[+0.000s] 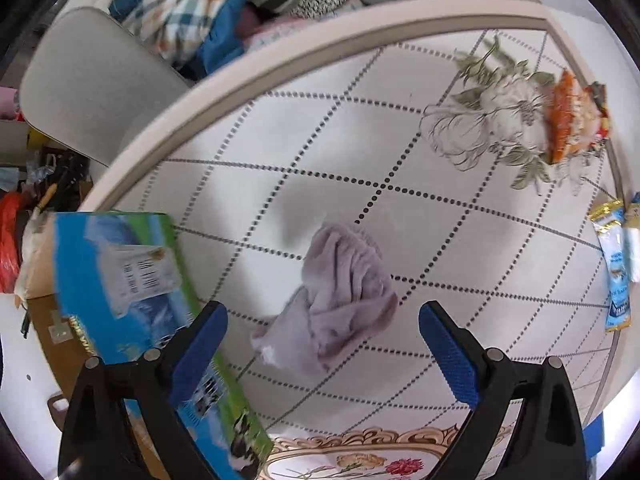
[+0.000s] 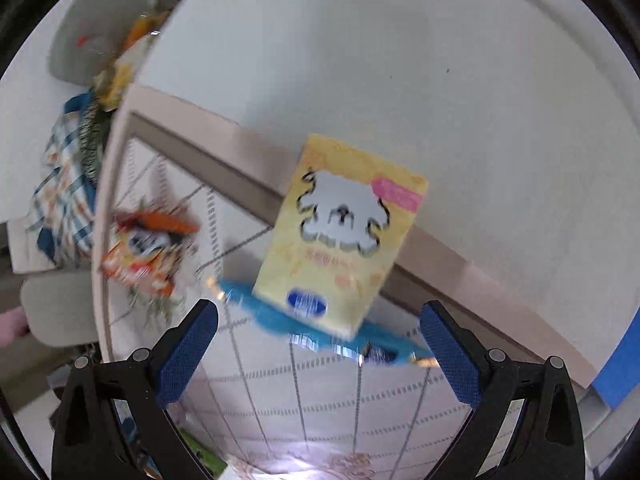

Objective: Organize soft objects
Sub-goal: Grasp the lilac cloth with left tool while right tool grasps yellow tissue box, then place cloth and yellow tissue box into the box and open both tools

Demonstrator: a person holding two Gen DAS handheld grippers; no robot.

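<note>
Currently both sets of jaws are being held wide apart with nothing between them. On the left gripper, the crumpled lilac cloth is being framed between the blue pads, lying loose on the patterned tabletop; whether the pads are touching it cannot be told. Just beside the left pad, a blue and green carton is being shown blurred, so a closing sweep is judged likely to catch its edge and drag it along with the cloth. On the right gripper, a yellow packet and a blue wrapper under it are being faced, both smeared by motion; a hurried closing is judged likely to pinch only the slippery wrapper and let the packet tip. Farther out, an orange snack bag is being seen near the tabletop rim, where a careless swing could knock it off.
</note>
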